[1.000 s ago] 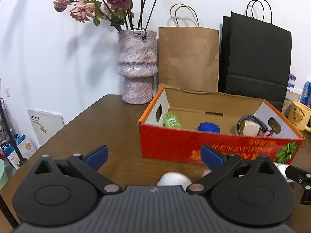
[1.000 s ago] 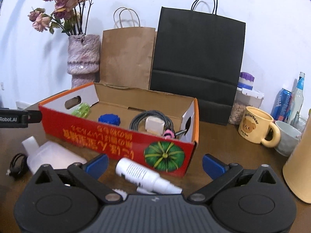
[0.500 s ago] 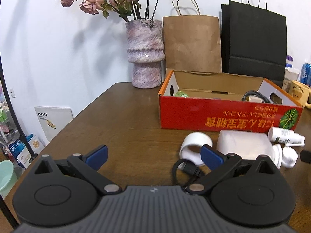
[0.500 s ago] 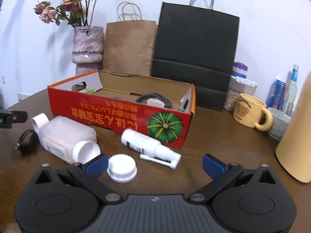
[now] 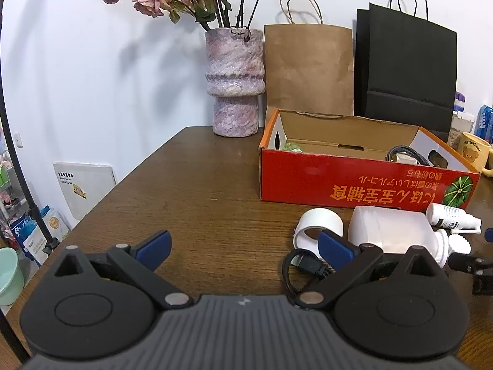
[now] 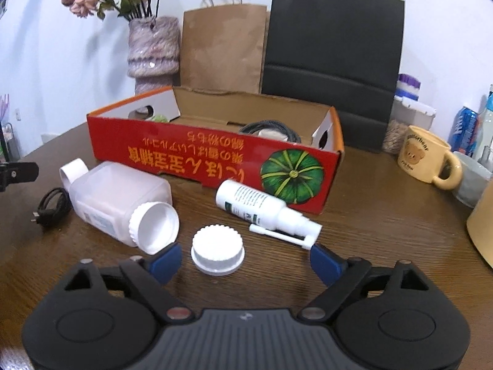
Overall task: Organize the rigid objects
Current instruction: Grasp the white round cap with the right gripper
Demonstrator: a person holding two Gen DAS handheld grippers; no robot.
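- A white ribbed cap point(image 6: 217, 254) lies on the brown surface point(image 6: 369, 215), low in the middle of the right wrist view, between the fingers of the right claw point(image 6: 245, 262); its jaws are closing but touch nothing.
- Just left of the cap, a translucent white jar point(image 6: 117, 197) lies on its side, mouth toward the camera.
- Upper right of the cap lies a white spray bottle point(image 6: 262, 206), its base touching or nearly touching the red cardboard box point(image 6: 215, 160).
- A coiled black cable point(image 6: 52, 205) lies at the far left, beside the jar.
- A roll of white tape point(image 5: 319, 225) stands behind the jar.
- The left claw point(image 5: 245, 248) is apart and empty, its right finger in front of the tape and cable.
- A yellow bear mug point(image 6: 426, 158) stands at the right; a vase point(image 6: 154, 49) and paper bags stand behind the box.
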